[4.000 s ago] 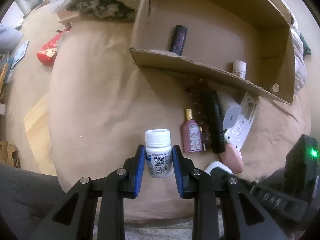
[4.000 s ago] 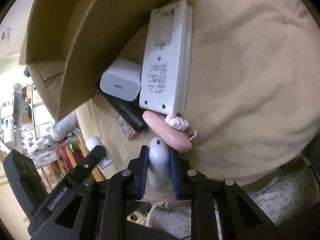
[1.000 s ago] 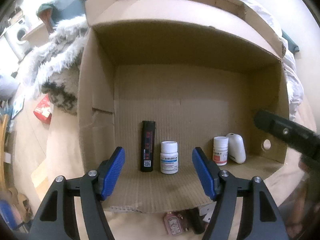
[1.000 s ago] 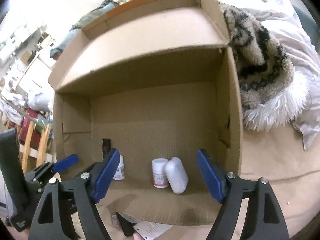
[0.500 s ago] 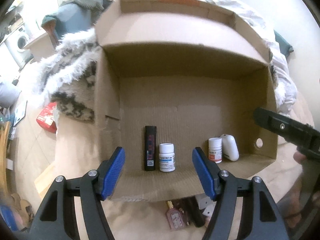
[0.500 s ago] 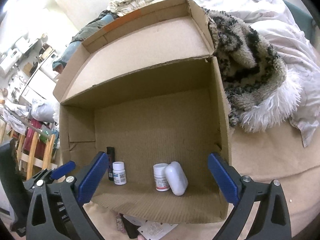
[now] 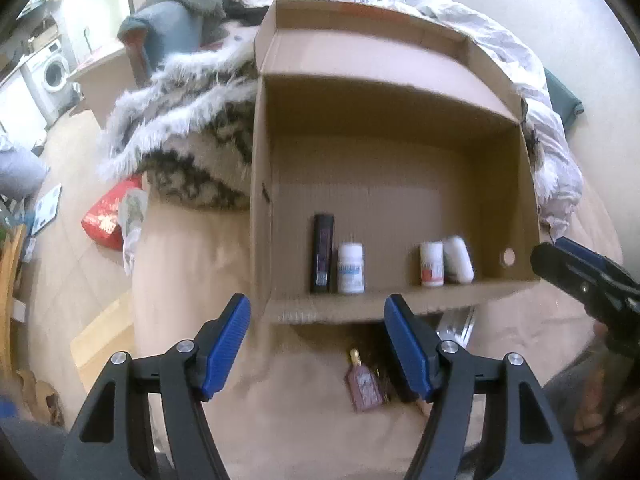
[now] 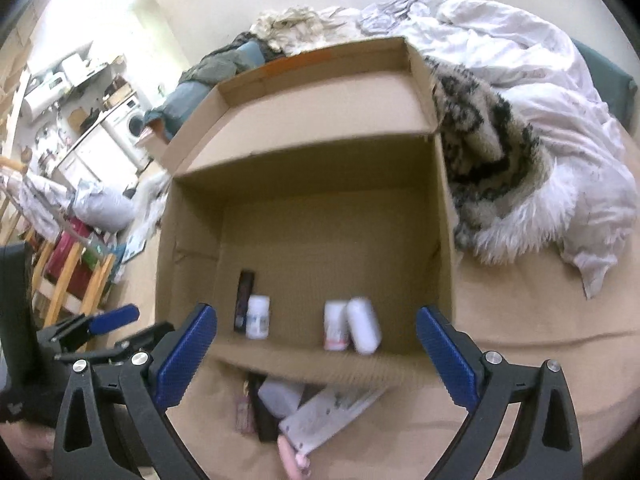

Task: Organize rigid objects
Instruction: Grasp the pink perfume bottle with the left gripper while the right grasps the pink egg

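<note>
- The cardboard box [image 7: 384, 176] lies open on a bed covered with a tan sheet [image 7: 192, 280], its open side facing the cameras.
- Four things stand in a row on the box floor, close to its near edge.
- On the left a black lighter [image 7: 322, 253] stands upright, with a white pill bottle [image 7: 351, 268] just beside it on the right.
- Well apart from those, on the right, a second white bottle with a red label [image 7: 432, 263] stands upright, and a white oval case [image 7: 458, 259] leans against its right side.
- The left gripper [image 7: 318, 336] hovers in front of the box's near edge; its blue fingers [image 7: 226, 344] stand apart with nothing between them.
- The right gripper [image 8: 316, 356] also hangs before the box, its fingers [image 8: 446, 354] spread very wide and empty.
- On the sheet just outside the box's near edge lie more things: a small pink perfume bottle [image 7: 363, 382], a white charger block [image 8: 280, 396], a white power strip [image 8: 328, 420] and a pink object [image 8: 292, 458] at the near end of the pile.
- A furry patterned blanket [image 8: 492, 160] lies against the box's right side in the right wrist view, with white bedding [image 8: 500, 48] beyond it.
</note>
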A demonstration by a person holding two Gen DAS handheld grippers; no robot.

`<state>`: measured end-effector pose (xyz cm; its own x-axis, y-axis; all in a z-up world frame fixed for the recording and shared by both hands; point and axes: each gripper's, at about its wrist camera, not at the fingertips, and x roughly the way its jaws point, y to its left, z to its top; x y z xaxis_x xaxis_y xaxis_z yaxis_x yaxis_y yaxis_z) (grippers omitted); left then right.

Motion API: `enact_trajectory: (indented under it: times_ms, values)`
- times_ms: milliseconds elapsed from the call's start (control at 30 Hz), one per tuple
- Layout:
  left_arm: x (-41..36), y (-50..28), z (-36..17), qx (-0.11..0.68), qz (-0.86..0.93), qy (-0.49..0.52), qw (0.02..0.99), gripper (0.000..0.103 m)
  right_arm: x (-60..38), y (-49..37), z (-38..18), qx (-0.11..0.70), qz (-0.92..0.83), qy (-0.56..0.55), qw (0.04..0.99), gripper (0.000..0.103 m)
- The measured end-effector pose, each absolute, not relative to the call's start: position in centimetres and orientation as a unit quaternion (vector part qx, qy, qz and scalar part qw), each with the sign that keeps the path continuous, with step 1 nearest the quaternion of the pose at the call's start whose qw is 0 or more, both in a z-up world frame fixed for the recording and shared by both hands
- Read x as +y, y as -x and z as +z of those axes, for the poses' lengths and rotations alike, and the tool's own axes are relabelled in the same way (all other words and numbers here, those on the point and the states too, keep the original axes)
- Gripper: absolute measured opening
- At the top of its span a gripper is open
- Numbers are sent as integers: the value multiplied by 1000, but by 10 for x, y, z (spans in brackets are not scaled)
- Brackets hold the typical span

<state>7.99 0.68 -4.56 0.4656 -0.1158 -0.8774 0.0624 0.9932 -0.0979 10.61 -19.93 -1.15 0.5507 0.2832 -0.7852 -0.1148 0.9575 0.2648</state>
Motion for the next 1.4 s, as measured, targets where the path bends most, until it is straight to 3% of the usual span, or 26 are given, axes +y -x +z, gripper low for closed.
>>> enact_trajectory:
  times_ms: [800, 1400]
  values:
    - [22, -76, -113, 623, -24, 84, 777, 67, -227, -77, -76, 575, 51, -191, 794, 103]
    - [-36, -87, -177, 684, -42, 42, 727, 63, -238, -83, -99, 602, 50, -245, 758, 103]
